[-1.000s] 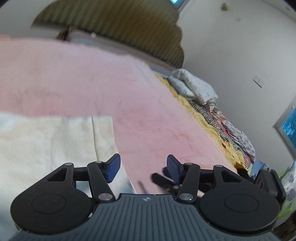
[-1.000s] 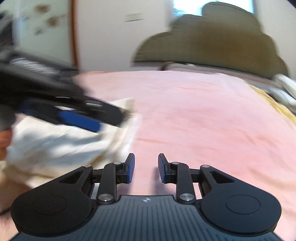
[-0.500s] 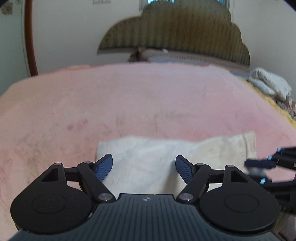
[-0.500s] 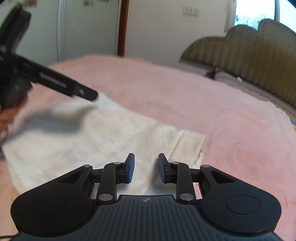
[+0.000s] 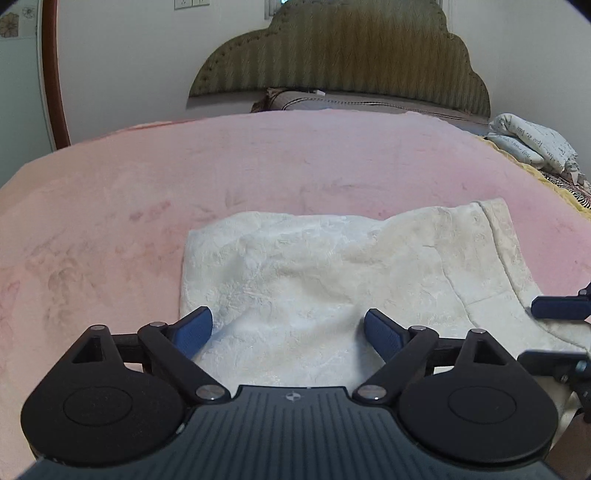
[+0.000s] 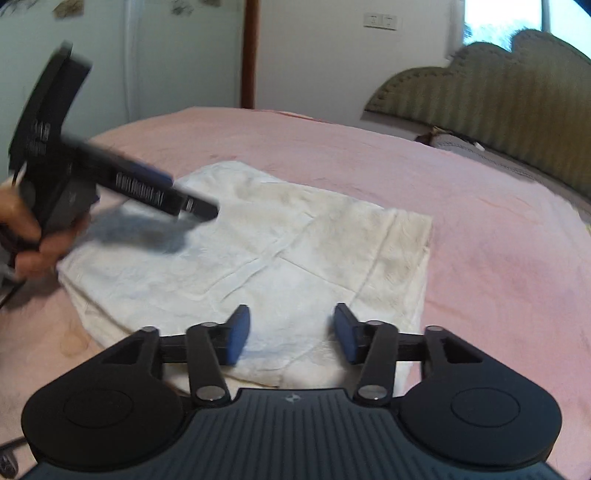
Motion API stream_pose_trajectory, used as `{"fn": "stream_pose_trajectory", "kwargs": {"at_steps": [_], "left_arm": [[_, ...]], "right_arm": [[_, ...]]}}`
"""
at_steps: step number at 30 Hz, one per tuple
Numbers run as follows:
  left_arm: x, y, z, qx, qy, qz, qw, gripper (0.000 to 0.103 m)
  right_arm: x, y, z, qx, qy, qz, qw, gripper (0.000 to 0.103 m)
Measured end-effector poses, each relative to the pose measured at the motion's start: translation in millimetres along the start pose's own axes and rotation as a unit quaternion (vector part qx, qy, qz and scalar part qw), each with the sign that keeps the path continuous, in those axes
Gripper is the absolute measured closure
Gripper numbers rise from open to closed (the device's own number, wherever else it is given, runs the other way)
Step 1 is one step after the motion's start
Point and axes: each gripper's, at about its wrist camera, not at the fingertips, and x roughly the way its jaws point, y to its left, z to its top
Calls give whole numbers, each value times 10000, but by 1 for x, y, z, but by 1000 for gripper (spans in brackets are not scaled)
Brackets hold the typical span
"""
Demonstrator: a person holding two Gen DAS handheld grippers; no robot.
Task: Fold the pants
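Lying folded into a rough rectangle on the pink blanket (image 5: 295, 166) of the bed: the white pants (image 5: 332, 266), creased, with a seam line running across the right part.

Left claw (image 5: 288, 330): jaws opening, already wide apart. Blue pads (image 5: 194, 328) sit over the near edge of the pants; fabric shows between them, pads not pressing on it. Released.

Right claw (image 6: 291, 332): jaws also opening, gap narrower than the left's. Hovers over the near right part of the pants, cloth visible between the pads, no grip. Released.

In the right wrist view the left claw comes in from the left, motion-blurred, tilted down over the far left part of the pants, casting a shadow on the fabric. The person's hand (image 6: 29, 236) is wrapped around its handle. In the left wrist view the fingers (image 5: 557, 308) of the right claw poke in at the right edge, just above the pants' right side.

Background: olive padded headboard (image 5: 340, 62) at the far end of the bed, folded bedding (image 5: 532, 146) stacked beyond the blanket's right edge, wall switch plate (image 6: 380, 20), brown door frame (image 6: 249, 51).
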Motion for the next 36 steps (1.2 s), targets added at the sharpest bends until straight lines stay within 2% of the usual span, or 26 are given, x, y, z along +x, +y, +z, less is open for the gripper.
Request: {"fn": "stream_pose_trajectory", "kwargs": {"at_steps": [1, 3, 6, 8, 10, 14, 20, 23, 26, 29, 31, 33, 36], "left_arm": [[-4, 1, 1, -66, -74, -13, 9999, 15], [-14, 4, 5, -172, -187, -47, 9997, 13], [-20, 2, 7, -218, -109, 93, 9997, 11], [-13, -1, 2, -186, 64, 202, 9996, 9], [-4, -5, -2, -97, 271, 325, 9991, 7], [-6, -7, -4, -72, 218, 398, 9989, 6], [-10, 0, -2, -95, 276, 362, 9989, 6], [-13, 17, -1, -128, 280, 22, 9995, 6], [-12, 49, -5, -399, 366, -657, 9964, 6], [-5, 87, -11, -962, 602, -1321, 9847, 7], [-4, 107, -13, -1286, 617, -1702, 9750, 6], [-3, 118, -14, -1472, 636, -1981, 9670, 5], [4, 121, -15, -1609, 706, -2279, 9577, 1]], "right_arm": [[-4, -2, 2, 202, 0, 0, 9998, 51], [-10, -1, 8, 209, -187, -95, 9996, 51], [-11, -2, 13, 302, -361, -43, 9989, 51], [-4, -1, 12, 292, -243, -24, 9993, 51], [8, 3, 4, 105, -17, -300, 9995, 49], [4, 0, -1, 329, -130, -343, 9988, 48], [-6, -18, -1, 753, -256, -156, 9967, 47], [-4, -45, -2, 1211, -291, 178, 9921, 47], [3, -74, -5, 1587, -143, 524, 9858, 47], [9, -100, -8, 1857, 8, 933, 9782, 47], [14, -114, -10, 2010, 110, 1272, 9712, 47], [19, -124, -11, 2137, 159, 1524, 9648, 47], [28, -138, -15, 2391, 164, 2056, 9488, 46]]}}
